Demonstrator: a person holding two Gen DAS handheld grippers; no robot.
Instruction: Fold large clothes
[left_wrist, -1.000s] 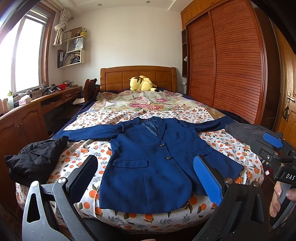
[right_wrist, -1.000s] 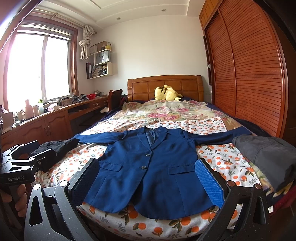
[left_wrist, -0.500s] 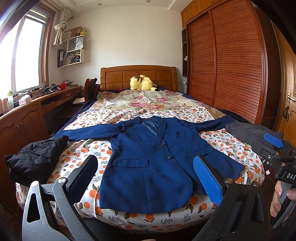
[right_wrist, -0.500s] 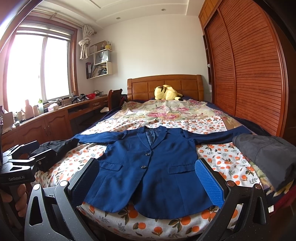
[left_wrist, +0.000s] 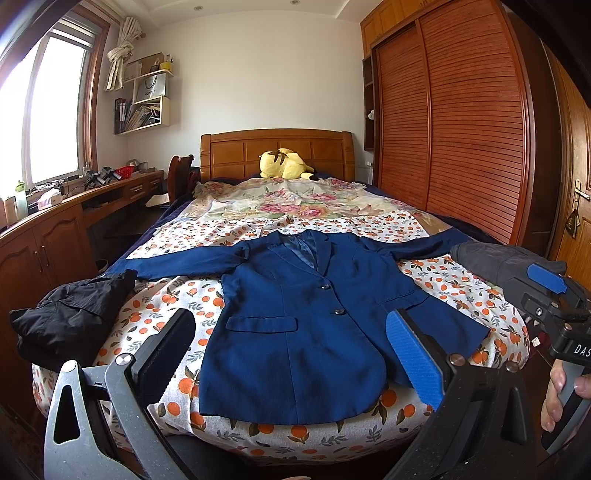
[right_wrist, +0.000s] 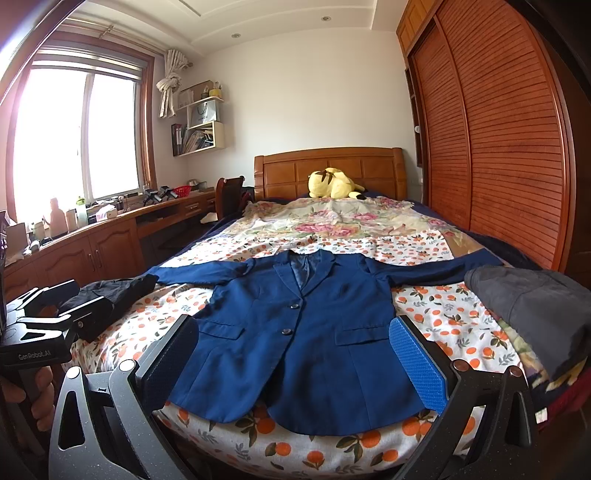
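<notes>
Nothing moved; blazer (left_wrist: 303, 325) beyond open jaws

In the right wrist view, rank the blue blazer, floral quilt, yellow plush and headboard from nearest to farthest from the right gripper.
1. Blue blazer, spread flat at the bed's foot, just ahead of the open right gripper.
2. Floral quilt, mid-bed.
3. Yellow plush, at the bed's head.
4. Headboard, behind the plush.

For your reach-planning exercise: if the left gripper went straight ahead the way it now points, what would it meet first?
Probably the navy blazer spread flat on the bed: the open left gripper frames its hem and lower front. Depth is unclear, so it might pass above the hem first.
</notes>
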